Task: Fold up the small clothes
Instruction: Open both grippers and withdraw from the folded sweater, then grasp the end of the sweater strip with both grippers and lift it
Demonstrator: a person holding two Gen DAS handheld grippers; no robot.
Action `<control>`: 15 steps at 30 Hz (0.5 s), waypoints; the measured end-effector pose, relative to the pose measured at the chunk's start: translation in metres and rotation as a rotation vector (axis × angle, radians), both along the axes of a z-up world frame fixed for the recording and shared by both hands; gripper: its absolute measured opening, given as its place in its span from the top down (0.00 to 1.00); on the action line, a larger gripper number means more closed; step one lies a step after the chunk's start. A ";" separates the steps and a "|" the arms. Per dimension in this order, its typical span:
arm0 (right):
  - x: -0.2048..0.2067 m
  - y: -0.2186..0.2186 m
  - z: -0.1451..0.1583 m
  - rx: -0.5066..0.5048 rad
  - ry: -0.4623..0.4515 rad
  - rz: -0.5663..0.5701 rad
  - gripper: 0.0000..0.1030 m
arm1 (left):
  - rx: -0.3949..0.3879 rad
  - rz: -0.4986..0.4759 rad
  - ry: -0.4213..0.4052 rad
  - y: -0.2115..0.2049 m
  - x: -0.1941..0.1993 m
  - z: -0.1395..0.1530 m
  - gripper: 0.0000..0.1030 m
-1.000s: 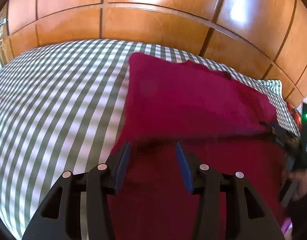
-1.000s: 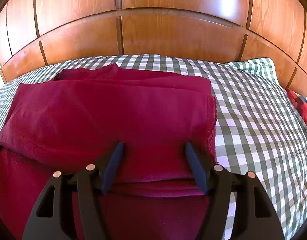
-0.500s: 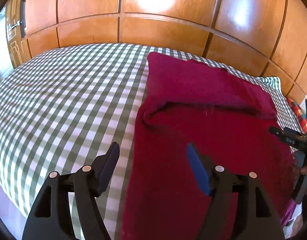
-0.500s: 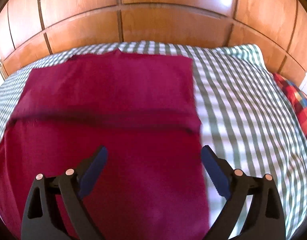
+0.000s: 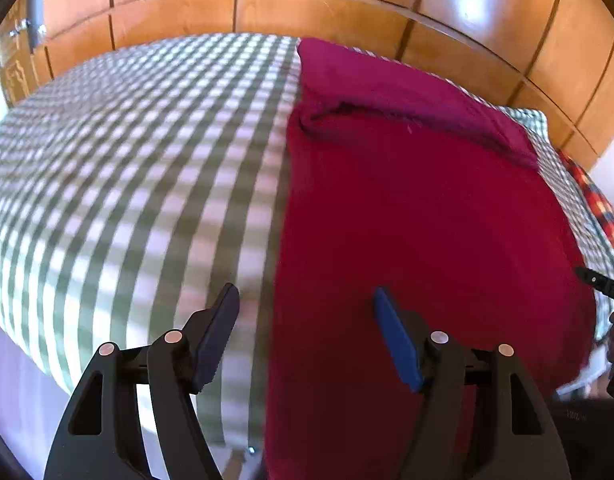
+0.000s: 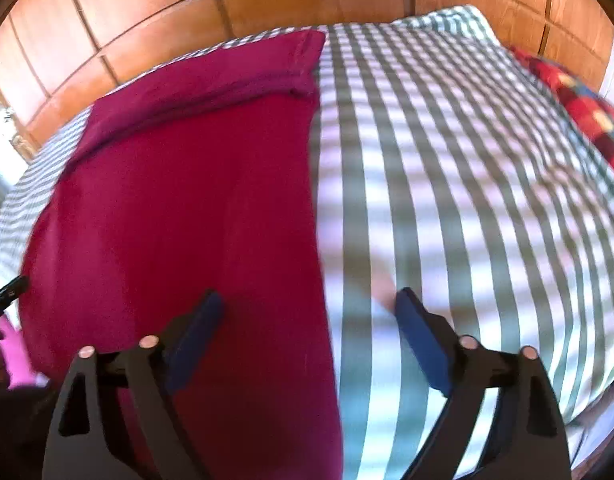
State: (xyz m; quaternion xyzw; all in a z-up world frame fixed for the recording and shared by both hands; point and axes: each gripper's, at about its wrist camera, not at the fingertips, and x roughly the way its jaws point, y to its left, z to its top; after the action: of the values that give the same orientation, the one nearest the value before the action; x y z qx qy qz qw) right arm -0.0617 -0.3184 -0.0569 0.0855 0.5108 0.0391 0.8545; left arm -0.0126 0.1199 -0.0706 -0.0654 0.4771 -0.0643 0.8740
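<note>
We can read only a few small white letters, "DAS", on a black part (image 5: 611,286) at the right edge of the left view. The rest of that writing is cut off.

The red cloth (image 5: 419,208) is soft and a bit fuzzy, dark pink-red all over. It lies flat on the bed (image 5: 139,168) like a long rectangle, and its near end hangs over the bed's front edge. At its far end one layer is folded over, and that makes a thick, rounded ridge across it. The bed cover is smooth, with green and white squares. Behind it stands a shiny brown wooden wall (image 5: 327,12) made of flat panels with thin grooves. A red checked pillow (image 6: 587,108) sits at the far right of the bed.

Our left gripper (image 5: 307,312) is spread wide and grasps nothing. The cloth's left edge runs between its blue fingers (image 5: 395,340), below them. Our right gripper (image 6: 309,312) hangs over the cloth's right edge. Its jaws are closing, but they are still apart and hold nothing.
</note>
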 end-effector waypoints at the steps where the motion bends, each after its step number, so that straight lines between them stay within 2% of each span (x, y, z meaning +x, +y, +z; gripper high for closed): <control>1: -0.009 -0.001 0.001 0.023 0.014 0.008 0.29 | -0.016 -0.008 0.010 0.000 -0.003 0.000 0.33; 6: -0.043 0.002 -0.004 0.060 0.094 0.072 0.48 | -0.073 -0.118 0.065 -0.009 -0.026 -0.004 0.43; 9: -0.056 0.007 -0.010 0.065 0.121 0.097 0.57 | -0.102 -0.149 0.102 -0.009 -0.038 -0.010 0.56; 11: -0.060 0.010 -0.012 0.068 0.126 0.102 0.62 | -0.118 -0.152 0.113 -0.006 -0.040 -0.013 0.73; 12: -0.060 0.010 -0.013 0.075 0.131 0.106 0.70 | -0.132 -0.147 0.117 -0.004 -0.042 -0.013 0.79; 13: -0.060 0.012 -0.013 0.087 0.134 0.113 0.83 | -0.152 -0.146 0.119 -0.002 -0.042 -0.012 0.90; 15: -0.055 0.016 -0.006 0.111 0.124 0.133 0.89 | -0.232 -0.144 0.110 0.005 -0.042 -0.005 0.92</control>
State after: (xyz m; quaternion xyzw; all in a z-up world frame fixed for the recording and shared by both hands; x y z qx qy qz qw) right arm -0.1171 -0.3023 -0.0627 0.1009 0.5644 0.1184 0.8107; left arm -0.0550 0.1253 -0.0757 -0.1348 0.5172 -0.1778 0.8263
